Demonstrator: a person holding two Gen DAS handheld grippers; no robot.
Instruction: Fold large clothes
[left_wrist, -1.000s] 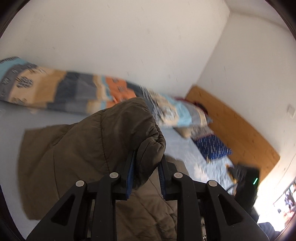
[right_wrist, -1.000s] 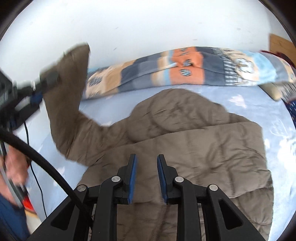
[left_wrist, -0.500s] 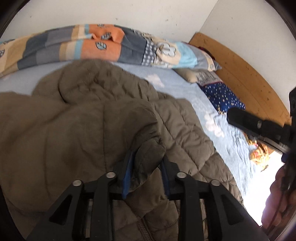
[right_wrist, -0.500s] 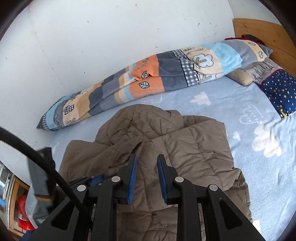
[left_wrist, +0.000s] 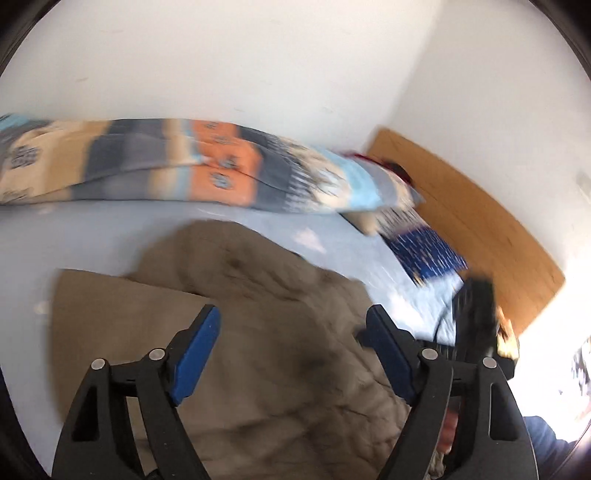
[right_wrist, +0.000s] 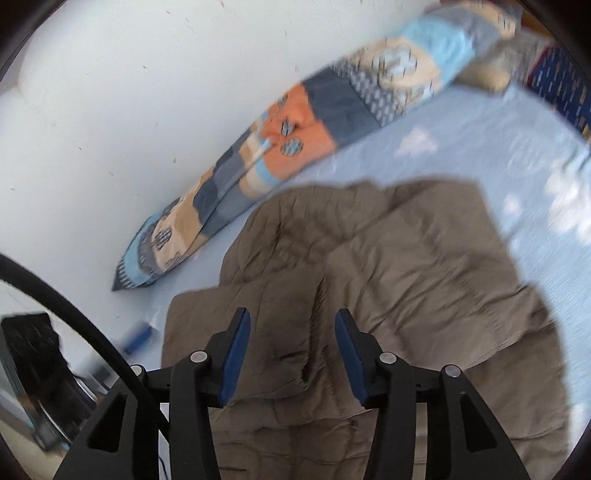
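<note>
Both grippers, left gripper (left_wrist: 291, 350) and right gripper (right_wrist: 291, 354), were spread empty above jacket (right_wrist: 388, 277): puffy, soft, probably slippery, best pinched at hem below fingertips

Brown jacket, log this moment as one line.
jacket: on bed, sleeves folded in | left gripper: open, empty | right gripper: open, empty, above jacket

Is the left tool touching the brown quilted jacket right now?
Apart: the left wrist view shows the left tool wide open above the brown quilted jacket, nothing between its blue pads.
</note>
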